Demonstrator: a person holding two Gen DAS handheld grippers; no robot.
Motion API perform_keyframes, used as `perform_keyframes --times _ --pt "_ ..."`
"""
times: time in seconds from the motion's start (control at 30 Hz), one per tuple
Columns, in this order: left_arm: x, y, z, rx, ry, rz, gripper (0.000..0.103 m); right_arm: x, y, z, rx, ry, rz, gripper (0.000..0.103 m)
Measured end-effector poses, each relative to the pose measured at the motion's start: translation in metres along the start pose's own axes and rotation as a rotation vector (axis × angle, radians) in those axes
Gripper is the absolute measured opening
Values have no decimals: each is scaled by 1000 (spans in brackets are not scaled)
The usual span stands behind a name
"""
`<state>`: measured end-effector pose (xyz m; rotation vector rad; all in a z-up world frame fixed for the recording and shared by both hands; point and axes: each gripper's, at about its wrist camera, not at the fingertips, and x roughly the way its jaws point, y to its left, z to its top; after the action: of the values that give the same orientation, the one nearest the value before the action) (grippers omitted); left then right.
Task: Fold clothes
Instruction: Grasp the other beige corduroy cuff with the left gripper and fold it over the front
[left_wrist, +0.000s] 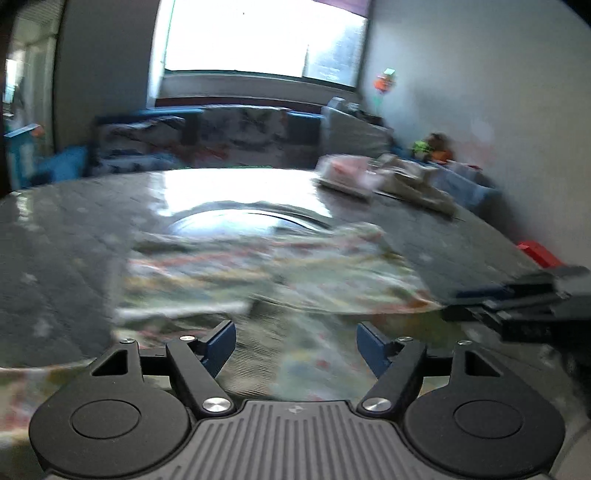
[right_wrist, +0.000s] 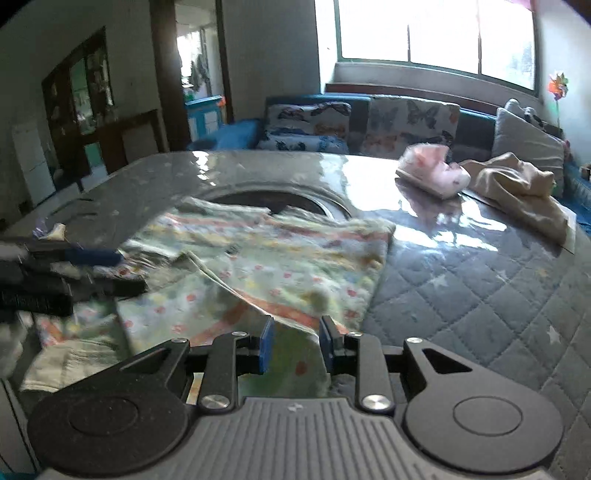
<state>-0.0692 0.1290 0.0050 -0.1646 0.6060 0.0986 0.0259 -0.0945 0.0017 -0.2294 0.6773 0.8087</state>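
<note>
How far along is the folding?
Done: the floral garment has one flap turned over itself. In hand: its near edge sits between the jaws of the right tool, grip unclear; left tool open above the cloth. Left: finishing this fold, plus the crumpled beige garment behind.

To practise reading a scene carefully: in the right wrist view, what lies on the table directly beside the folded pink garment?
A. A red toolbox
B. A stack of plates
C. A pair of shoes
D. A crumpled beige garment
D: a crumpled beige garment lies right next to the pink garment on the far right part of the table, away from the patterned cloth being folded.
</note>
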Motion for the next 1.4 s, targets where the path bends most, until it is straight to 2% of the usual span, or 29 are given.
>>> perform_keyframes --times 0.17,0.27,0.3,0.4,0.47,0.53,0.6,0.77,0.8,0.83,0.87,0.93,1.1,1.2,1.4 --pt "9 15 -6 -36 46 52 74 -5 -1 -9 -6 5 -21 26" --pt "12 20 -11 -53 74 33 70 -18 7 -13 -40 -1 3 27" --pt "13 22 -13 -57 83 24 62 -22 13 -16 -65 1 27 28" --pt "15 24 -17 -71 94 8 49 -31 30 -24 -130 22 90 31" --pt "14 26 -17 -74 89 8 34 -34 42 -30 -165 35 131 31" --pt "13 29 -15 -95 88 -2 19 -34 49 -34 -181 41 156 31" --pt "10 30 -12 -105 83 -7 10 -31 56 -38 -200 50 164 31" --pt "-4 25 -1 -104 44 -19 7 -24 65 -48 -232 78 133 28" --pt "-8 23 2 -104 31 -30 7 -24 65 -50 -235 79 126 24" --pt "-12 22 5 -103 18 -40 7 -25 64 -50 -232 78 120 14" --pt "-16 20 8 -101 6 -49 7 -27 63 -50 -229 77 114 9" --pt "-23 17 13 -100 -14 -67 7 -31 60 -50 -225 67 104 4" --pt "-44 16 16 -103 -37 -90 7 -54 53 -49 -245 29 100 2" --pt "-49 21 8 -101 -11 -82 6 -69 46 -50 -262 16 94 1" --pt "-36 30 -15 -87 111 -41 8 -69 31 -58 -230 72 117 3"
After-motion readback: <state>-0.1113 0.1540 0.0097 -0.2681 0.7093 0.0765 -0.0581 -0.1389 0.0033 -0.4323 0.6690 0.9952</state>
